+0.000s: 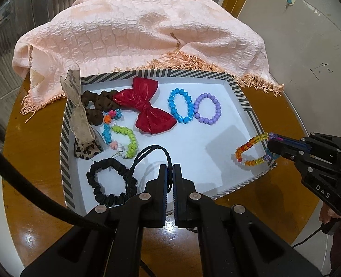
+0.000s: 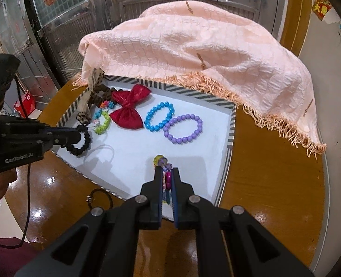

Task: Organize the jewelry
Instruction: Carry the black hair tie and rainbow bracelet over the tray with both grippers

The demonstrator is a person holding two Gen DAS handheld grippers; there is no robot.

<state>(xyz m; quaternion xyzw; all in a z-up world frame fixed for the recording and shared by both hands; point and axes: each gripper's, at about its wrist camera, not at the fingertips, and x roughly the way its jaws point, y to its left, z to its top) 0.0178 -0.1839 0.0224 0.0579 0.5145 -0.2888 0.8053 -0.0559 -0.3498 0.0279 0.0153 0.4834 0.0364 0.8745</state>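
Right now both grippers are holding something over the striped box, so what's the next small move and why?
Probably lower the right gripper a little and release. It is shut on the rainbow bead bracelet, which hangs just inside the striped box near its rim, above bare white floor beside the purple bead bracelet. The left gripper, shut on the black twisted hair tie, could follow.

pink fringed cloth (image 1: 133, 32), round wooden table (image 2: 274, 184), metal door (image 2: 62, 11)

Black plastic left hand-held gripper (image 1: 169, 173), round silver screws, blue-edged fingers (image 1: 163, 184), black cable (image 1: 32, 184), right hand-held gripper (image 2: 166, 177) alike, white "DAS" and "GenRobot.AI" lettering, maroon sleeve (image 2: 6, 256)
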